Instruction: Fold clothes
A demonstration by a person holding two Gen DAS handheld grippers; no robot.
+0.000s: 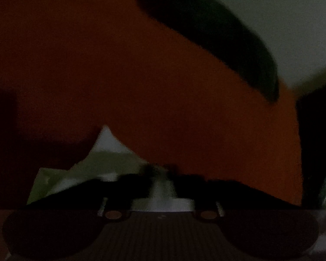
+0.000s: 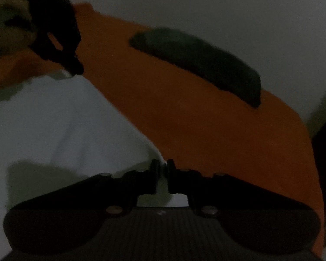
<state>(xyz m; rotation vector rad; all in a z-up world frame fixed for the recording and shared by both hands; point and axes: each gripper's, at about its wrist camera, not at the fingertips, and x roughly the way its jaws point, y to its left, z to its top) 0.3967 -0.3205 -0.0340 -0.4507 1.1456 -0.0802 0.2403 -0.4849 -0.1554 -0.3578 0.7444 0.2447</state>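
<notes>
Dim light makes the room hard to read: a pale, plain bench [image 2: 54, 117] fills most of what can be seen, with a dark edge of something at the far right that I cannot make out. On the bench lies an orange garment [image 2: 184, 113], spread flat in a broad band running from upper left to lower right, its dark green collar [image 2: 202, 63] showing as a curved strip toward the far side. The right gripper [image 2: 162, 175] sits low at the garment's near edge, jaws drawn narrow with only a slit of pale surface between them (whether any cloth is pinched there I cannot tell). The left gripper [image 2: 72, 68], held in a person's hand [image 2: 8, 30], hovers over the far left corner of the cloth; in its own view its jaws look parted, with nothing caught between them. My guess is that a fold is being lined up. To do it well, each corner should be gripped by a single layer right at the hem, both sides lifted evenly, and the edge carried across so the collar stays centred and no crease is trapped underneath.
</notes>
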